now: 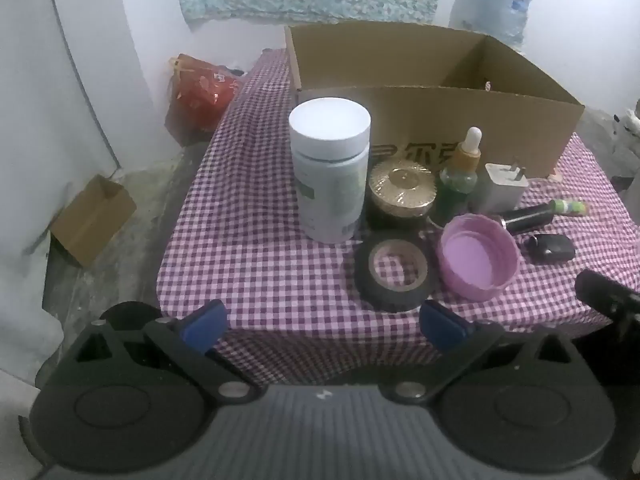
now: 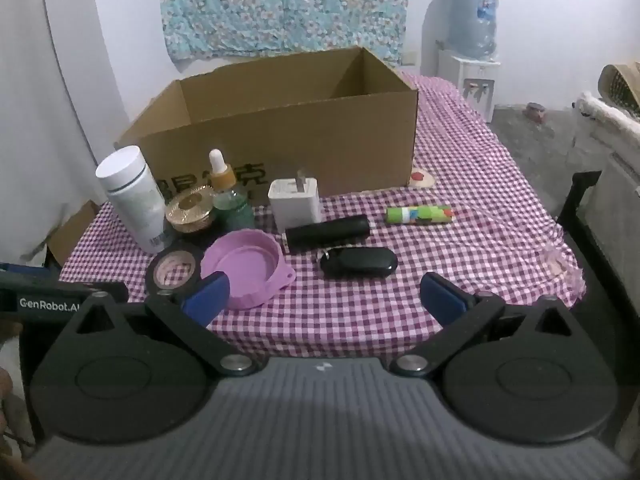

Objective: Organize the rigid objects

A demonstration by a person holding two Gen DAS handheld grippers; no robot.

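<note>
Several small objects stand on the checked tablecloth [image 1: 248,272] in front of an open cardboard box [image 1: 472,128] [image 2: 280,136]: a white bottle [image 1: 330,168] [image 2: 132,200], a gold lid [image 1: 402,192] [image 2: 190,208], a green dropper bottle [image 1: 460,176] [image 2: 228,196], a white charger [image 1: 500,190] [image 2: 294,200], a black tape roll [image 1: 394,274] [image 2: 172,270], a pink lid [image 1: 478,256] [image 2: 248,268], a black cylinder [image 2: 326,234], a black key fob [image 2: 358,262] and a green tube [image 2: 418,215]. My left gripper [image 1: 324,326] hangs open at the near edge, just short of the tape roll. My right gripper [image 2: 324,300] is open before the key fob.
A water dispenser [image 2: 472,40] stands behind the table on the right. On the floor to the left lie a small cardboard box [image 1: 92,220] and a red bag [image 1: 204,88]. A floral cloth [image 2: 280,4] hangs on the back wall.
</note>
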